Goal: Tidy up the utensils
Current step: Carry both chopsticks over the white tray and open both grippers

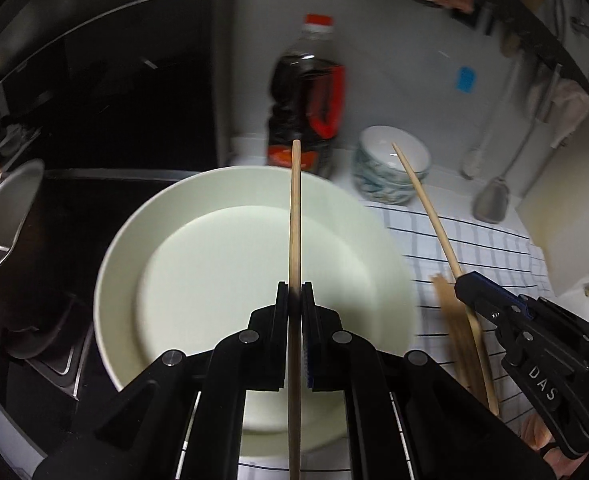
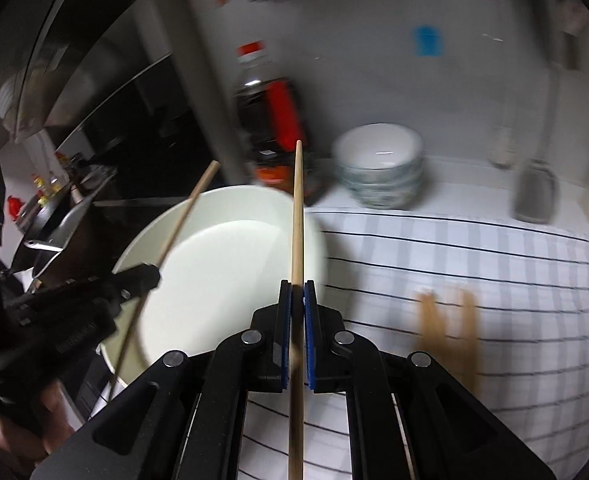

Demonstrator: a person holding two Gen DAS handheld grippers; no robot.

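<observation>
My left gripper [image 1: 295, 286] is shut on a wooden chopstick [image 1: 295, 216] that points up over a large white plate [image 1: 182, 248]. My right gripper [image 2: 297, 285] is shut on a second wooden chopstick [image 2: 297, 208], held over the plate's [image 2: 222, 252] right edge. Each gripper shows in the other's view: the right one [image 1: 464, 280] with its chopstick [image 1: 426, 208], the left one [image 2: 150, 274] with its chopstick [image 2: 178, 220]. More wooden utensils [image 2: 446, 324] lie blurred on the checked cloth; they also show in the left wrist view [image 1: 460, 340].
A white cloth with dark lines [image 2: 474, 272] covers the counter. A stack of patterned bowls [image 2: 380, 168] and a dark bottle with a red cap [image 2: 270, 120] stand at the back. A metal spatula [image 1: 492, 200] hangs at the wall. A steel pot [image 1: 6, 216] sits left on a dark stove.
</observation>
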